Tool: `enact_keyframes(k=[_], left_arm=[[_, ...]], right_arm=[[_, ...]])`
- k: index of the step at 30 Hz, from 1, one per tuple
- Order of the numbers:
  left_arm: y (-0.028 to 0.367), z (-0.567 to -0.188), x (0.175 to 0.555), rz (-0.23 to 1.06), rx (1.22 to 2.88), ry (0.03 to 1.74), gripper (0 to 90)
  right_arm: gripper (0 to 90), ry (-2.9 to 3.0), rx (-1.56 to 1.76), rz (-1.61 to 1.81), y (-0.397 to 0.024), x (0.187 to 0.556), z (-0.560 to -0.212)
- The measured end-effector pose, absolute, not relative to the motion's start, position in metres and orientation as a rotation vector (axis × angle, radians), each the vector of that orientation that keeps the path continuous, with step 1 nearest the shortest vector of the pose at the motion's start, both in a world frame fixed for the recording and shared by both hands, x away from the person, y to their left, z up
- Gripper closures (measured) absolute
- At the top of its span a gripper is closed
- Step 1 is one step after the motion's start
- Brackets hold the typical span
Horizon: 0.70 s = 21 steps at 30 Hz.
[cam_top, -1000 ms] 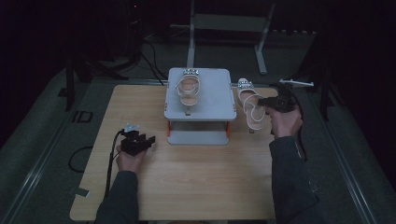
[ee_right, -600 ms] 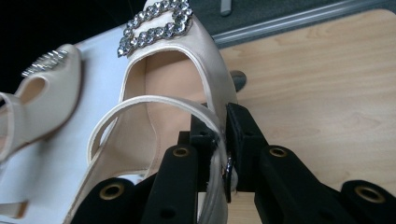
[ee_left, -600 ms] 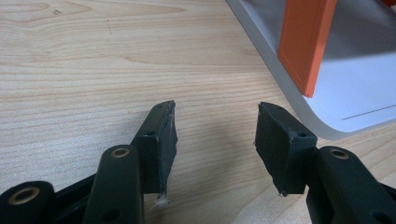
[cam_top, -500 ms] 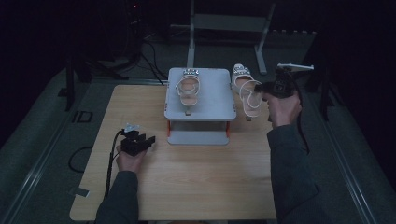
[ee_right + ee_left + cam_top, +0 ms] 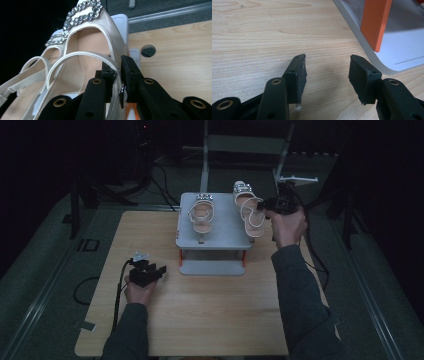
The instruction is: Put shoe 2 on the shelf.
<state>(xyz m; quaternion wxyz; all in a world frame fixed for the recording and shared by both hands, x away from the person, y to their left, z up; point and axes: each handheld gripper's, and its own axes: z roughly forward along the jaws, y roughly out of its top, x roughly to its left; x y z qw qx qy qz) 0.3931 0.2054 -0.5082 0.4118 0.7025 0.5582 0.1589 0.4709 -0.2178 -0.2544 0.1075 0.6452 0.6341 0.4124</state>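
A cream strappy sandal with a rhinestone buckle point(image 5: 248, 210) point(image 5: 95, 37) hangs over the right half of the grey stand's top point(image 5: 220, 237). My right gripper point(image 5: 262, 206) point(image 5: 118, 67) is shut on the sandal's side edge and thin strap. Its twin sandal point(image 5: 201, 215) point(image 5: 32, 72) lies on the left half of the stand's top. My left gripper point(image 5: 150, 271) point(image 5: 327, 72) rests low over the wooden table point(image 5: 200, 315), left of the stand, open with nothing between its fingers.
The stand has orange legs point(image 5: 374, 22) and a grey bottom plate point(image 5: 402, 50), close in front of my left gripper. A round dark plug point(image 5: 148, 50) sits in the table behind the stand. Dark floor, cables and metal frames surround the table.
My right gripper has risen and moved back with the sandal, carrying it from beside the stand's right edge to above the top's right half. The left gripper has stayed in place.
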Motion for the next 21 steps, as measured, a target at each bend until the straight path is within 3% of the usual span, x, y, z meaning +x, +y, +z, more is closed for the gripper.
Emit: enact_keyframes(k=[21], left_arm=[[0.206,-0.508,0.393,0.398,1.766,1.403,47.8]], right_arm=[[82.0,1.902,1.910,1.163,-0.174,0.484,-0.258]])
